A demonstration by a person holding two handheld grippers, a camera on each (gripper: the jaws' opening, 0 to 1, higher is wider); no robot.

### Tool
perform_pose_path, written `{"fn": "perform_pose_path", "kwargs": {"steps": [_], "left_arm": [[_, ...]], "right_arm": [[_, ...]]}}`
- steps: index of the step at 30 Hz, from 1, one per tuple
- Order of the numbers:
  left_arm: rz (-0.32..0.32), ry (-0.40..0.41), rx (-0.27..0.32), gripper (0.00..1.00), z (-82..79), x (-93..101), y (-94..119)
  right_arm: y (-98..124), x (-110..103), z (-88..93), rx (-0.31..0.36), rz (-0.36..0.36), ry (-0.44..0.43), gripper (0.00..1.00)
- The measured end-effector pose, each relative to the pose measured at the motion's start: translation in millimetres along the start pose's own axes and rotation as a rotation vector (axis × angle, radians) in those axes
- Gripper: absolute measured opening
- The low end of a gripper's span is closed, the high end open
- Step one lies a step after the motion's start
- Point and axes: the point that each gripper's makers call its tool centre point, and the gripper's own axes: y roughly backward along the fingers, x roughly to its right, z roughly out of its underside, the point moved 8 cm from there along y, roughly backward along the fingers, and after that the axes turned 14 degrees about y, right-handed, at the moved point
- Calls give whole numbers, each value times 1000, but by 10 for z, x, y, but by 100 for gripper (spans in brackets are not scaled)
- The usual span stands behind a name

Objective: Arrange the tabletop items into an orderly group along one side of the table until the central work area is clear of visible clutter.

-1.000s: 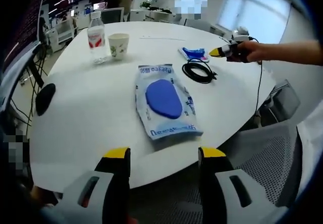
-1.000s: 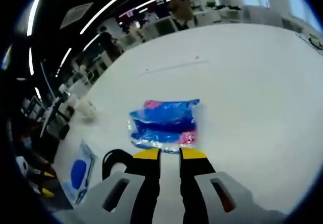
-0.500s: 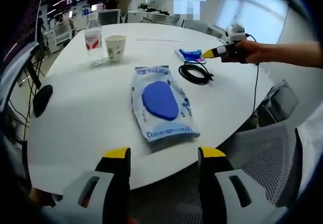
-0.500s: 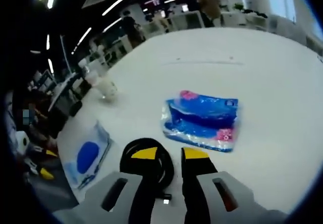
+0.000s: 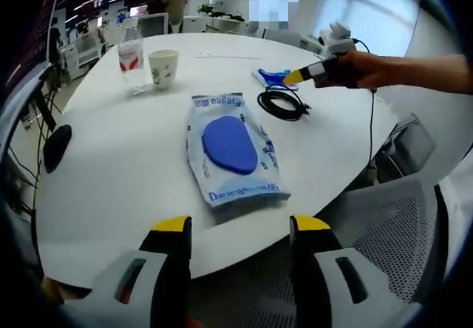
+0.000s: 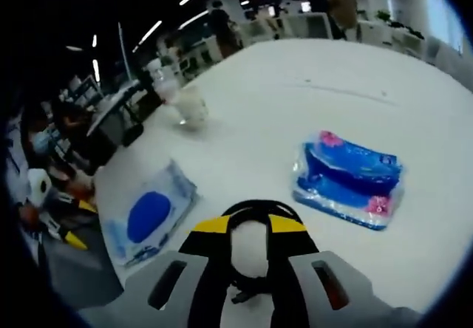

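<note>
Where the white round bench [image 5: 111, 173] carries the stock: one wet-wipes pack [image 5: 230, 149], pale blue with a dark blue oval lid, flat at centre; one coiled black cable [image 5: 281, 104] beyond it; one blue-and-pink tissue pack [image 6: 349, 179] just past the cable; one paper cup [image 5: 163, 67] beside one water bottle [image 5: 131, 57] at the far edge. Left tongs [image 5: 238, 228] gape wide, holding nothing, off the near edge. Right tongs [image 6: 248, 225] stand parted over the cable.

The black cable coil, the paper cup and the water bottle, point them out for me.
black cable coil [image 5: 281, 103], left gripper view, on its looped strands.
paper cup [image 5: 163, 67], left gripper view, on its side wall.
water bottle [image 5: 132, 57], left gripper view, on its red label.
</note>
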Motion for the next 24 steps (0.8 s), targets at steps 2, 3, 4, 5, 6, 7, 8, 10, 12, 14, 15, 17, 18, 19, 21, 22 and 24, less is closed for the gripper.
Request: {"fn": "perform_pose_path", "kwargs": {"steps": [2,3,4,5,6,7,8,10,12,14,15,17,18,19,21,22,24], "left_arm": [[2,3,1,53,1,2,-10],[3,2,0,53,1,4,-15],[5,4,0,53,2,5,-18],[7,8,-1,53,5,6,-25],[9,10,-1,53,7,4,-31],[11,14,-3,53,14,2,-45],[14,23,-6,53,21,4,-53],[18,34,-6,53,31,4,-63],[17,45,-10,52,42,-7,-77],[16,55,-9,52,46,-15,-87],[15,58,-8,52,46,-17,-90],[14,65,-6,52,44,-21,-100],[15,68,-6,52,42,-19,-100],[16,72,-5,52,42,-18,-102],[17,77,-6,52,46,-20,-108],[18,82,-7,52,51,-20,-114],[20,94,-8,52,58,-22,-123]], "right_arm": [[-31,-63,-6,-6,-15,12,16],[-46,-82,-7,-8,-24,17,16],[-57,-104,-11,-11,-33,24,16],[-66,-141,-20,-15,-42,35,17],[-72,-155,-23,-18,-47,40,17],[-88,-196,-32,-27,-63,61,17],[-105,-233,-42,-33,-75,77,17],[-144,-272,-60,-47,-103,118,18],[-182,-312,-69,-56,-118,138,19],[-243,-346,-80,-56,-145,157,20],[-257,-367,-86,-56,-152,163,20],[-281,-429,-100,-65,-172,188,21],[-291,-450,-103,-69,-180,198,22],[-307,-484,-100,-81,-200,225,22],[-337,-515,-89,-94,-209,249,23],[-345,-520,-86,-96,-211,257,24],[-358,-534,-81,-95,-217,254,24]]}}
